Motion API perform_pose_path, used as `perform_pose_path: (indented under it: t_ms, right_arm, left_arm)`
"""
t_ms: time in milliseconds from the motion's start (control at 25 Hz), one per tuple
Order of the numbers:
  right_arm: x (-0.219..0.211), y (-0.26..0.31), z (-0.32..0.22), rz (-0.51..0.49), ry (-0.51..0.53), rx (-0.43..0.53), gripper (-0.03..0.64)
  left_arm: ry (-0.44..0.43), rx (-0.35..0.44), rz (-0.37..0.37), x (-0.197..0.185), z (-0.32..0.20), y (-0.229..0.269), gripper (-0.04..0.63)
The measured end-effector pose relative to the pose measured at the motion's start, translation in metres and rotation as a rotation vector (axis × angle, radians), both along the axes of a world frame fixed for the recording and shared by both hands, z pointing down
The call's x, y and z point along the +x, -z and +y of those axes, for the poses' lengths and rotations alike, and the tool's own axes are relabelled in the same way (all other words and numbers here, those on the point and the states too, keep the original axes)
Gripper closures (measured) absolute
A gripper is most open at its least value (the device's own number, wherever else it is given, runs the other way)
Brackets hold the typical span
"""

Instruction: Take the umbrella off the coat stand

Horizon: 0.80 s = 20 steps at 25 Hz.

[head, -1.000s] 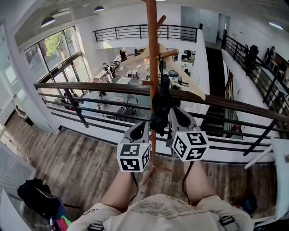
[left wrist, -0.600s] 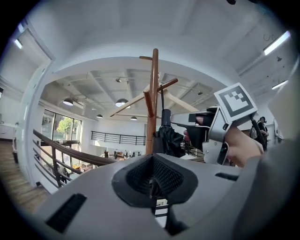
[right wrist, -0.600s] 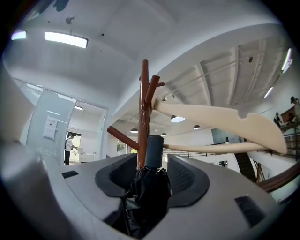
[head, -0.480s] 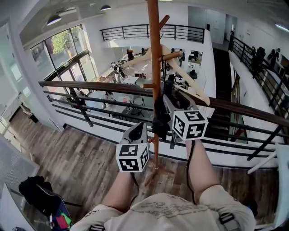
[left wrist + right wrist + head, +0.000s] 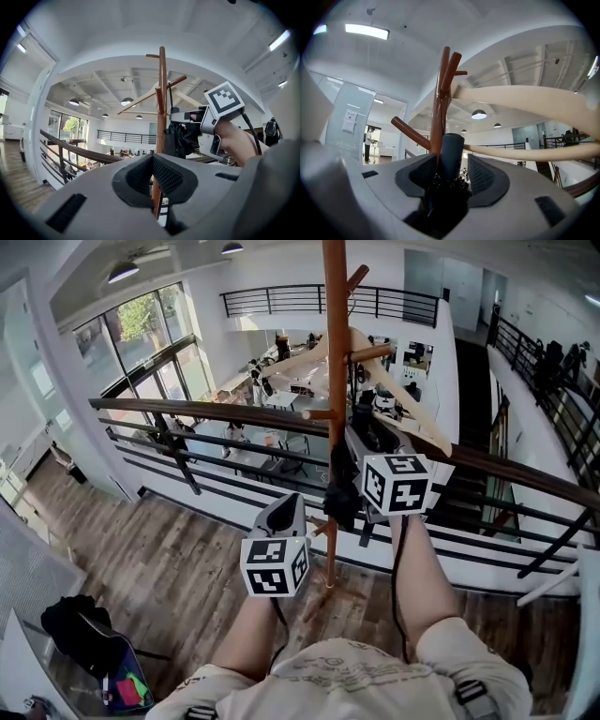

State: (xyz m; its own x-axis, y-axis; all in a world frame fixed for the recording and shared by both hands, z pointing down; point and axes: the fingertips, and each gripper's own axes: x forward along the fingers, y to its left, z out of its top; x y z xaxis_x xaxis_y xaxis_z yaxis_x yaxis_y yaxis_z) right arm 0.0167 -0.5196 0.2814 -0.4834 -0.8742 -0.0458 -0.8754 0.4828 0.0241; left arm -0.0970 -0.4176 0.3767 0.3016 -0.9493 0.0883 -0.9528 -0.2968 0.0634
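between the right gripper's (image 5: pixel 452 158) jaws: the dark handle of the folded umbrella (image 5: pixel 452 143). jaws stand apart, pads not pressing on it, so nothing gripped yet. umbrella hangs on the coat stand (image 5: pixel 439 105), whose pole is just behind the handle.

left gripper (image 5: pixel 152 160): jaws together, empty, lower and to the left of the right one, pole ahead of its tips.

risks (judgement):
- closing high on the smooth handle end, so the umbrella slips out when lifted.
- pulling straight back while it hangs from a peg, which would drag or tip the stand.
- wooden hanger (image 5: pixel 525 101) just right of the jaws could get knocked off.

surroundings: wood-plank floor (image 5: pixel 169 568) underfoot, railing (image 5: pixel 187 413) beyond the stand with an open office below, so a dropped umbrella might go over.
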Motion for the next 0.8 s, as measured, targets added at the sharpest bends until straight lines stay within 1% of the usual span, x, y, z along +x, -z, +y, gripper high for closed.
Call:
perform_pose_path:
  t_ms: [120, 200, 360, 440, 560, 800]
  right_arm:
    - [-0.005, -0.001, -0.001, 0.029, 0.045, 0.000, 0.439]
    - [-0.006, -0.001, -0.001, 0.030, 0.071, -0.003, 0.445]
    - [-0.004, 0.000, 0.000, -0.026, 0.088, -0.015, 0.462]
    - [-0.004, 0.002, 0.002, -0.043, 0.084, -0.017, 0.465]
    - [-0.005, 0.006, 0.006, -0.039, 0.070, 0.001, 0.468]
    - [0.005, 0.033, 0.021, -0.066, 0.016, 0.088, 0.469]
  left_arm:
    - [0.005, -0.003, -0.003, -0.001, 0.000, -0.001, 0.591]
    - [0.008, -0.005, -0.005, -0.001, 0.001, -0.002, 0.591]
    - [0.012, -0.006, -0.009, -0.002, 0.001, -0.001, 0.591]
    - [0.012, -0.003, -0.010, -0.003, 0.000, 0.001, 0.591]
    - [0.012, -0.001, -0.010, -0.003, 0.000, 0.002, 0.591]
    - [0.004, -0.003, -0.012, -0.002, 0.001, -0.001, 0.591]
